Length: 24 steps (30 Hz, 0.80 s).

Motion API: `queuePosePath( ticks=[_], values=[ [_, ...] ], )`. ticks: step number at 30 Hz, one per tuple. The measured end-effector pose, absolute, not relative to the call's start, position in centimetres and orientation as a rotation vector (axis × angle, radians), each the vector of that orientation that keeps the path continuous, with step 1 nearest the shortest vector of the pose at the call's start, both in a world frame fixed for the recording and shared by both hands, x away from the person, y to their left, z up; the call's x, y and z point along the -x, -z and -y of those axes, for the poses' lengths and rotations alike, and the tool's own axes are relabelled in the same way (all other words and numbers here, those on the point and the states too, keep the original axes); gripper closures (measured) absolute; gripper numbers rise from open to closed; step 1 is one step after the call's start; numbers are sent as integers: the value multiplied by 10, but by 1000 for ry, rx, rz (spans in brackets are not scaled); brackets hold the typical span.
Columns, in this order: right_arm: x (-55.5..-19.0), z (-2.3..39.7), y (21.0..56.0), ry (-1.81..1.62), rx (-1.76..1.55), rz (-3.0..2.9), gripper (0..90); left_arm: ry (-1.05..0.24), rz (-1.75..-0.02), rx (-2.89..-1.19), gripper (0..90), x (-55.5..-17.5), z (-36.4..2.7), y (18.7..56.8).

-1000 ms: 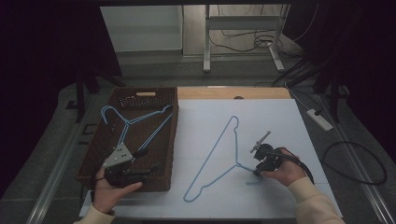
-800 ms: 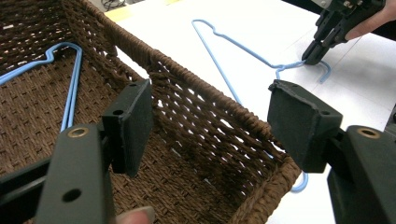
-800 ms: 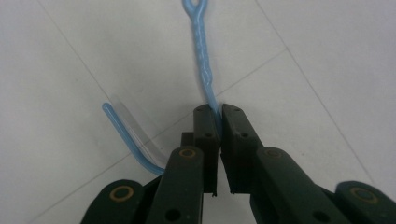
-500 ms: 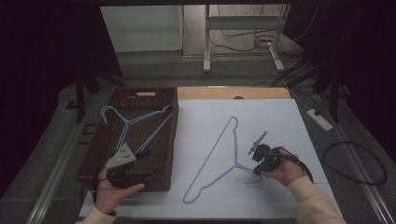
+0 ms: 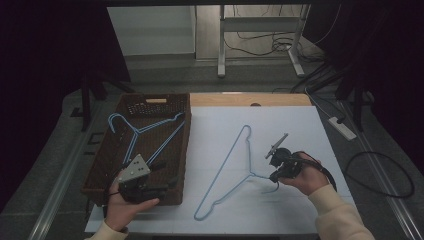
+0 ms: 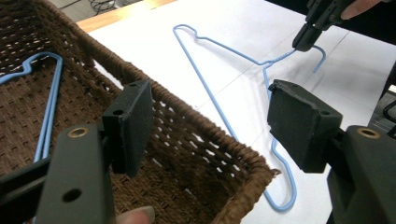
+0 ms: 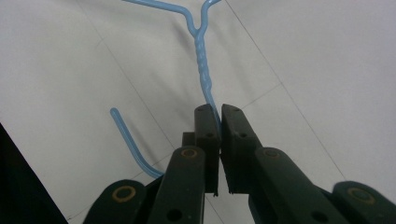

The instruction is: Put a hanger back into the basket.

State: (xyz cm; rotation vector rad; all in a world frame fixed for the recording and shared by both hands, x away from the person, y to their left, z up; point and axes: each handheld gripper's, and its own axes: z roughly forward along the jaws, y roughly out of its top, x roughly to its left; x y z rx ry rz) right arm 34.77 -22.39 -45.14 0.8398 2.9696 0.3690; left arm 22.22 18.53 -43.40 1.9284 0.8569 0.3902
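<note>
A blue wire hanger (image 5: 227, 167) lies on the white sheet (image 5: 300, 125), its hook end toward my right hand. My right gripper (image 5: 274, 176) has just been closing and is now shut on the hanger's neck (image 7: 205, 86), just past the twisted wire; the hook (image 7: 128, 137) curls out to the left of the jaws. My right gripper (image 7: 215, 114) holds that end slightly off the sheet. My left gripper (image 6: 210, 107) stands open over the near right corner of the brown woven basket (image 6: 196, 130), with nothing between its pads. A second blue hanger (image 5: 145, 132) lies inside the basket (image 5: 186, 145).
The basket takes up the table's left side and the white sheet covers the rest. Bare wooden table edge (image 5: 240, 100) shows at the back. A power strip (image 5: 342, 127) and a looped cable (image 5: 380, 175) lie on the floor to the right.
My right gripper has closed on the hanger's neck and lifted it a little off the sheet. The left hand has hardly moved.
</note>
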Motion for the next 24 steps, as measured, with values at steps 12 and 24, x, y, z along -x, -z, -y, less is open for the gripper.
queuePosePath(
  ticks=[12, 24],
  values=[
    [-349, 223, 449, -388, -838, -2967, 862, -317, -822, -1983, 318, -228, -147, 433],
    [-347, 223, 448, -402, -833, -2966, 863, -240, -768, -2034, 312, -233, -103, 435]
  ],
)
